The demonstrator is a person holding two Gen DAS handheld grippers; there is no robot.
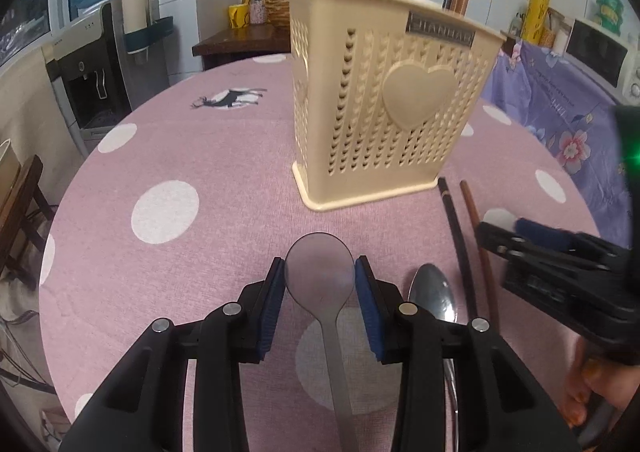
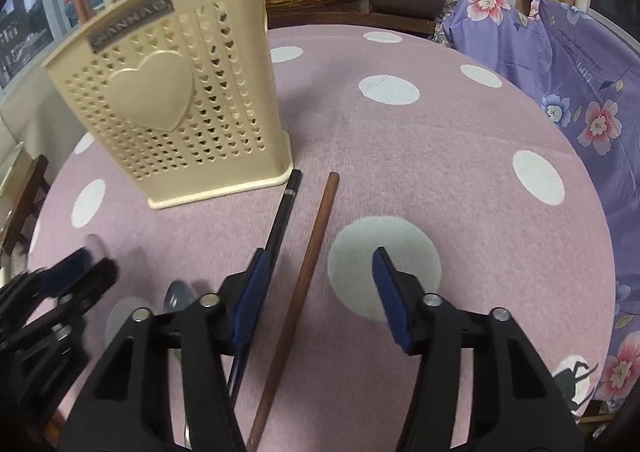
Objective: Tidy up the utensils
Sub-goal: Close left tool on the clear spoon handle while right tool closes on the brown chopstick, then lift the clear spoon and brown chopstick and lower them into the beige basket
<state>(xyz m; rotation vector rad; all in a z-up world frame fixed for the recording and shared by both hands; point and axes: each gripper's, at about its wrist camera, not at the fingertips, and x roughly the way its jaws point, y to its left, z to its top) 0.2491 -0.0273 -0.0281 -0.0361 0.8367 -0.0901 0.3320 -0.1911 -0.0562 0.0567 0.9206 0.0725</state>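
Setting: kitchen corner, round counter (image 1: 200,156) under a pink dotted cloth, beige holder (image 1: 384,108) ahead of both tools.
Left tool (image 1: 320,284): blue pads at either edge of the flat spoon (image 1: 324,276) bowl, apparently clenched on it (contact looks real, lift not confirmed).
Flat spoon axis: bowl points away toward the holder, handle runs back under the tool.
Right tool (image 2: 320,292): jaws apart, nothing gripped; brown chopstick (image 2: 304,276) lies between the pads, touching neither.
Chopstick axis: long axis runs forward, tip toward the holder's near corner; black chopstick (image 2: 284,208) just left of it, passing under the left pad.
Shiny spoon (image 1: 434,296): just right of the left tool.
Step, judged: pickup phase.
Next move, judged: right tool must close on the brown chopstick alone, then tip it upright for the holder.
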